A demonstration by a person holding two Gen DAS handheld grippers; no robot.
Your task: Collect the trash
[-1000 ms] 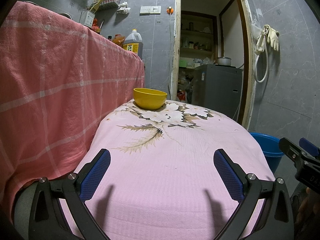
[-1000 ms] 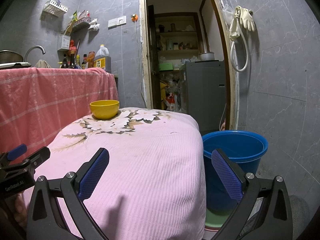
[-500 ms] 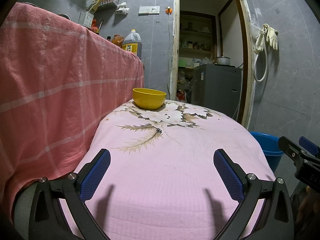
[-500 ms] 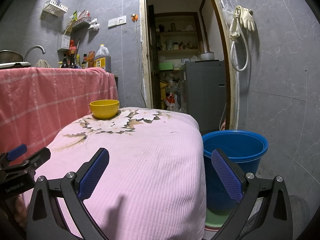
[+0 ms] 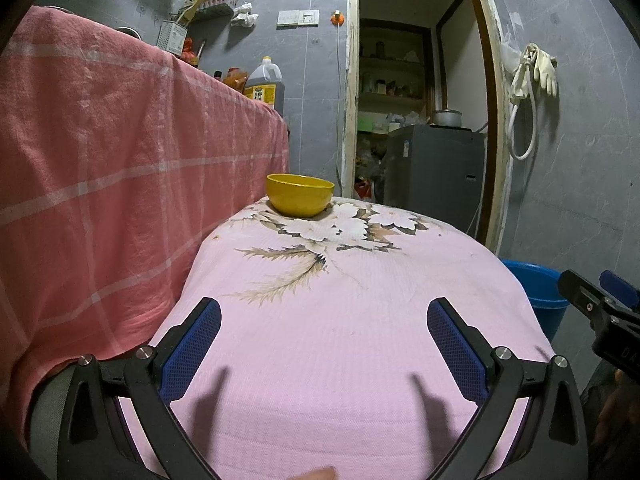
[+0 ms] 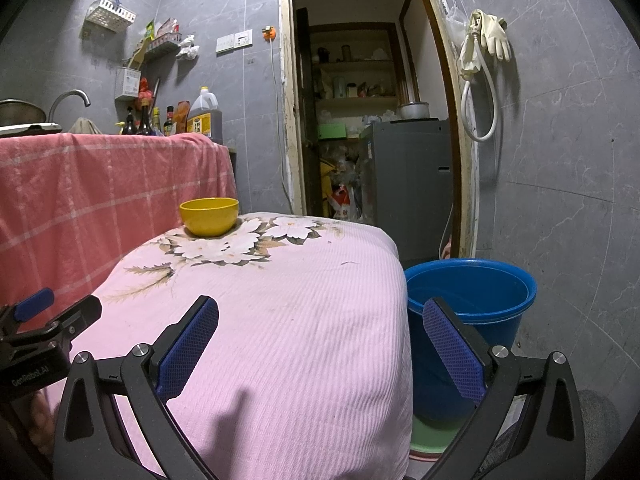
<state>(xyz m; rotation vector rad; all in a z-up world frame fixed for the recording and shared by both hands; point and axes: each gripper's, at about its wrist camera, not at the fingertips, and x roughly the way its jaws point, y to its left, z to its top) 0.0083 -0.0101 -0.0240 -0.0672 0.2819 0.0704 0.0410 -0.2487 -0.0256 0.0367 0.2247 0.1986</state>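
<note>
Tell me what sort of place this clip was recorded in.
Most likely a small home kitchen or utility corner: a faucet and sauce bottles stand on a cloth-draped counter, a big oil jug beside them, and rubber gloves hang by a pantry doorway.

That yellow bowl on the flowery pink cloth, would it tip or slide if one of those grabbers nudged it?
The yellow bowl looks like thin plastic, so probably light and easy to shove. Its base is narrower than its rim, so a push near the rim might tip it rather than slide it. The pink cloth beneath looks soft and ribbed, so it would likely drag or bunch up.
</note>
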